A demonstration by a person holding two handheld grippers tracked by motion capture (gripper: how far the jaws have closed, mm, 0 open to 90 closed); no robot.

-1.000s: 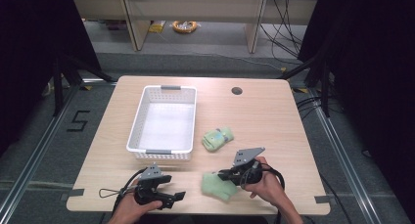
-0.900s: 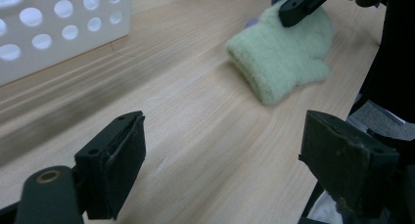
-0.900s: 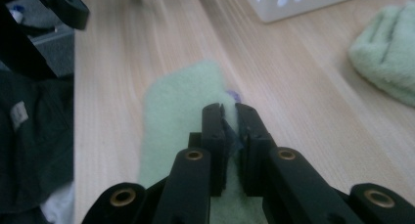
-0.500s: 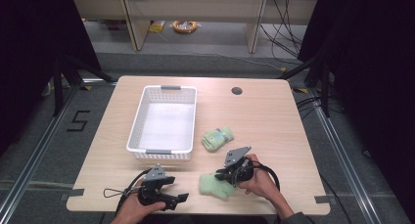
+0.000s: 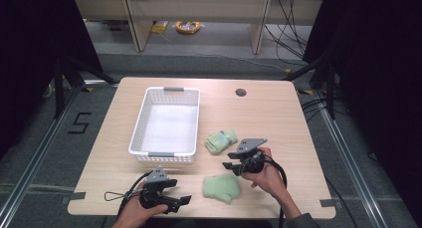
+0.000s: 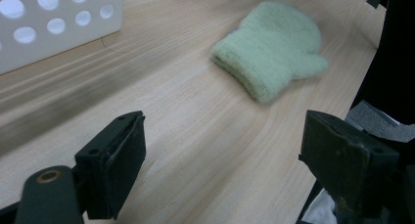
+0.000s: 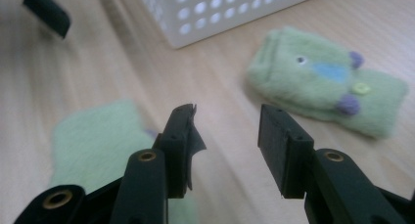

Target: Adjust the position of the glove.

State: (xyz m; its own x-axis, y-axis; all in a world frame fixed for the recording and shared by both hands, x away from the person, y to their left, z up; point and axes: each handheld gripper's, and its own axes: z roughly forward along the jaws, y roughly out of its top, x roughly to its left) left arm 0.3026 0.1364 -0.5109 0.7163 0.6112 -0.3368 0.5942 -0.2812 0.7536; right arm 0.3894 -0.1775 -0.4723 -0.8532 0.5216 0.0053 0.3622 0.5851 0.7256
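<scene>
Tabletop [image 5: 278,113]: light wood, round cable hole [image 5: 241,92] at the far edge.

White perforated basket [image 5: 166,122] sits left of centre, long side running near to far, nothing visible inside.

Two green fleece mittens, both flat on the tabletop, apart from each other. Plain mitten [image 5: 221,187] lies near the near edge, between the two hands; in the left gripper view [image 6: 271,48] it lies ahead of the jaws, cuff toward the camera, untouched. Decorated mitten [image 5: 221,141] lies just right of the basket's near right corner, farther from the person; in the right gripper view [image 7: 325,79] it shows a blue patch and purple and yellow dots.

Right claw [image 5: 233,166]: just right of the plain mitten, just above its far right corner. Jaws partly spread and have just been opening; nothing between them. Right gripper view [image 7: 226,145] shows bare wood in the gap, plain mitten below and left of the left jaw.

Left claw [image 5: 181,202]: near the near edge, left of the plain mitten, pointing right. Jaws spread wide, gripping nothing [image 6: 222,160].
</scene>
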